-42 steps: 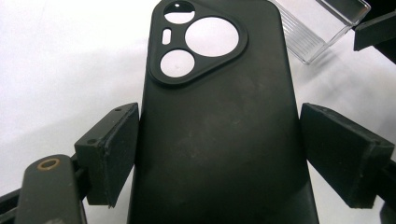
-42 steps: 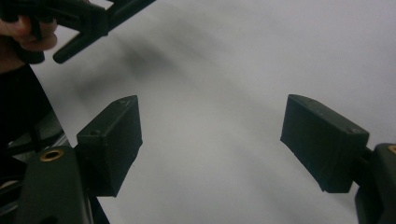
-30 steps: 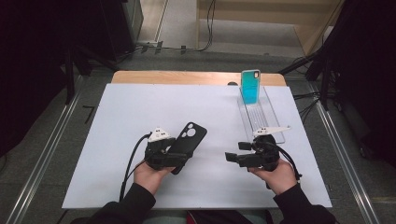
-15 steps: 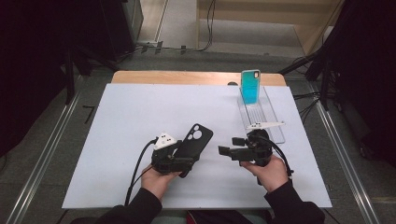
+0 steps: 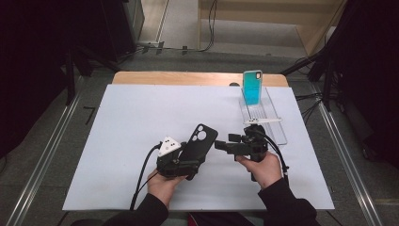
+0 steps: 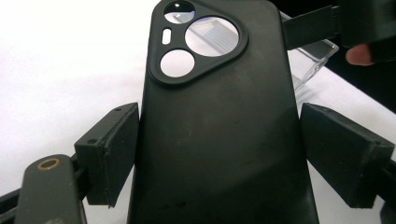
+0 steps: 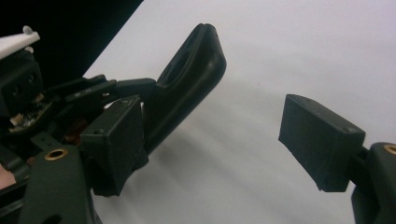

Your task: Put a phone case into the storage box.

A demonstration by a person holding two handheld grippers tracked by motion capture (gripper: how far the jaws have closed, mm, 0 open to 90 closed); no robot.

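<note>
A black phone case (image 5: 201, 140) with a triangular camera cut-out hangs tilted just above the white table sheet (image 5: 117, 122). My left gripper (image 5: 194, 161) is shut on its long sides; in the left gripper view the case (image 6: 219, 116) fills the space between the pads (image 6: 112, 149). My right gripper (image 5: 222, 145) points left at the case's right edge and is open, with nothing between its jaws. In the right gripper view (image 7: 210, 119) the case (image 7: 191, 84) stands edge-on by the left pad. A teal phone case (image 5: 252, 88) stands upright in a clear stand (image 5: 270, 123) at the back right.
A white strip (image 5: 263, 121) lies across the clear stand, just behind my right gripper. A wooden table edge (image 5: 188, 78) shows beyond the sheet. Metal rails (image 5: 343, 150) run along both sides, and cables lie on the floor behind.
My left gripper has shifted right and slightly nearer with the black case. My right gripper has moved left towards the case, and the gap between the two has narrowed.
</note>
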